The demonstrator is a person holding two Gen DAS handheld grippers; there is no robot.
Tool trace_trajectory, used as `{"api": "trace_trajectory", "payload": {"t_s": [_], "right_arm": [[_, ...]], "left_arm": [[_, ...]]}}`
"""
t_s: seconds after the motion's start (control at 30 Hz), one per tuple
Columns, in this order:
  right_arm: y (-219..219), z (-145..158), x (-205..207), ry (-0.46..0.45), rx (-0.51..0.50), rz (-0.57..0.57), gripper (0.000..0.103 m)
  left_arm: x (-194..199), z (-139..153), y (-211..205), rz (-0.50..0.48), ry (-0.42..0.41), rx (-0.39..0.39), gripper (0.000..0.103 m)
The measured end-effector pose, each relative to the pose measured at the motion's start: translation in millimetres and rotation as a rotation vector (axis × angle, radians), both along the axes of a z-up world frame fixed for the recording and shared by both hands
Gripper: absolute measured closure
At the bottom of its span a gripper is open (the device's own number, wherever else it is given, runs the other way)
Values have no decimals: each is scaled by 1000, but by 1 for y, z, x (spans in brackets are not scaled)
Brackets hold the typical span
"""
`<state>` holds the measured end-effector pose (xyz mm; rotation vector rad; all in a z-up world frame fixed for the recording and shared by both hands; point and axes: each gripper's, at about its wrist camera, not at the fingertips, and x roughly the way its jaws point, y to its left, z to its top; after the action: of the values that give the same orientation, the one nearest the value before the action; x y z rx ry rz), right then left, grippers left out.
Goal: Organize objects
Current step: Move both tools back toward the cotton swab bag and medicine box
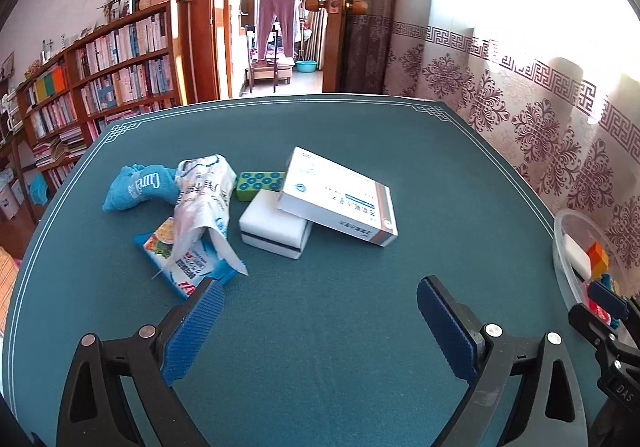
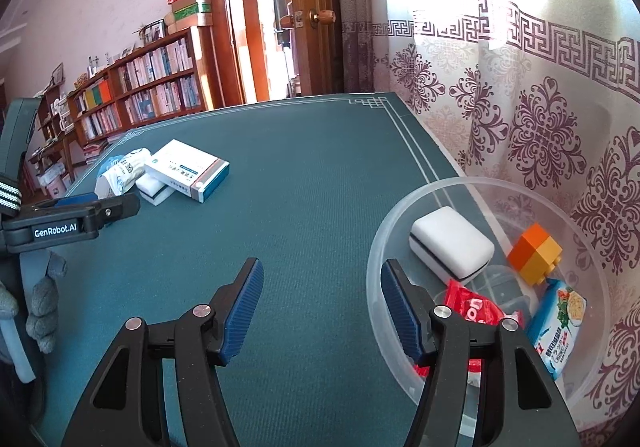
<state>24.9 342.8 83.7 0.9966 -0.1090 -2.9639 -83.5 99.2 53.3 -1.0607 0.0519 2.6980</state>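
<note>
**A:** Status? Looks like mid-sort: loose items go from the pile into the clear plastic tub (image 2: 404,207).

**B:** Agreed. Pile, left to right on the green table (image 1: 320,327): blue sock (image 1: 138,187), crumpled white plastic bag (image 1: 204,203) draped over a blue snack packet (image 1: 188,263), green block with round studs (image 1: 260,185) at the back, white sponge with a dark stripe (image 1: 274,227), and a white medicine box (image 1: 340,199) leaning tilted on top of that sponge.

**A:** Left gripper (image 1: 320,323)?

**B:** Jaws spread about as wide as they go, nothing between them. It hangs above bare table just short of the pile, angled down at it.

**A:** Right gripper (image 2: 322,311)?

**B:** Jaws part open, empty. Left pad is over the table, right pad sits at the tub's near rim. No item gripped.

**A:** Tub contents?

**B:** Another white sponge (image 2: 452,247), an orange and yellow block (image 2: 534,253), a red packet (image 2: 472,307), a second blue snack packet (image 2: 558,327). So roughly half moved, I'd judge.

**A:** Next move?

**B:** Left side picks from the pile. Easiest target is probably the medicine box: it's on top and exposed. It's wide, so grip across the narrow side, and lift straight so the sponge underneath doesn't get dragged. The bag is floppy and overlaps the packet; take it separately or both may come up together.
</note>
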Motion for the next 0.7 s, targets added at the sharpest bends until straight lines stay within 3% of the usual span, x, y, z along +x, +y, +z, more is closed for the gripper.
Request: {"api": "trace_trajectory", "payload": {"t_s": [0.5,0.7], "right_arm": [[-34,-2,-15,-34,-21,98,40],[-42,1,-23,-37,-26,125,40]], "left_arm": [[-46,7,-64,151,1,3,3],[-68,4,-72,195,-20,6,3]]}}
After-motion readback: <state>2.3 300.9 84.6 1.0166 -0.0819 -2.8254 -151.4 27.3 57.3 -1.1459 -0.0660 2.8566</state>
